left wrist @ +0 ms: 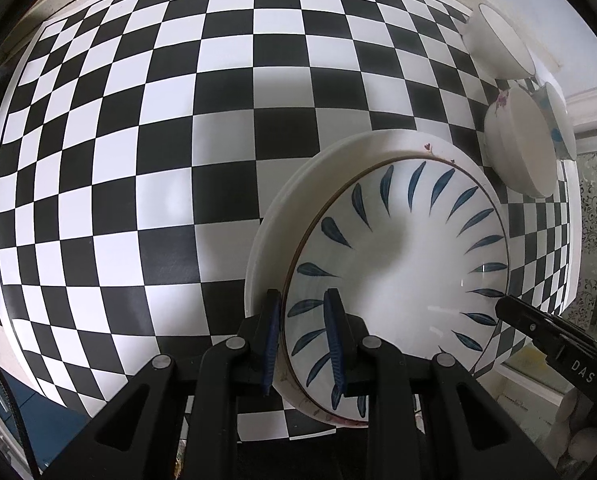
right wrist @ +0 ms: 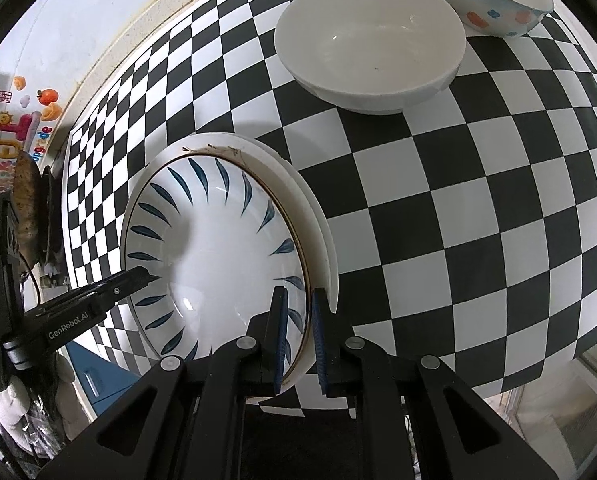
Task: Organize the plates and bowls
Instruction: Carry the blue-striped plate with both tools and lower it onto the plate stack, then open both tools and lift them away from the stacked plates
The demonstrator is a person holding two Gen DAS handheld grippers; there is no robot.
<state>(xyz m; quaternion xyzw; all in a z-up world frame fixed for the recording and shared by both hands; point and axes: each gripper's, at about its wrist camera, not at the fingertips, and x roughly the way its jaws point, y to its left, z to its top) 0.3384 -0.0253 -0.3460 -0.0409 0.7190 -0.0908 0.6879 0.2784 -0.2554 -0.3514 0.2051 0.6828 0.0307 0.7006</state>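
both fingers pinch opposite rims of the leaf plate [left wrist: 398,264]: left gripper [left wrist: 304,340], right gripper [right wrist: 298,336]. it sits atop white plates [left wrist: 274,216] on the checkered surface [left wrist: 138,160]. uneven pull could tip it; bowls [right wrist: 370,48] farther back.

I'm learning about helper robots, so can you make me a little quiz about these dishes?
1. True or false: the leaf-pattern plate sits on top of a white plate.
2. Which gripper clamps the leaf-pattern plate's rim: A) only the left gripper B) only the right gripper C) both?
3. Fill in: the bowl with blue and orange spots stands beside a plain ____ bowl.

Key: 1 true; 2 C; 3 white.
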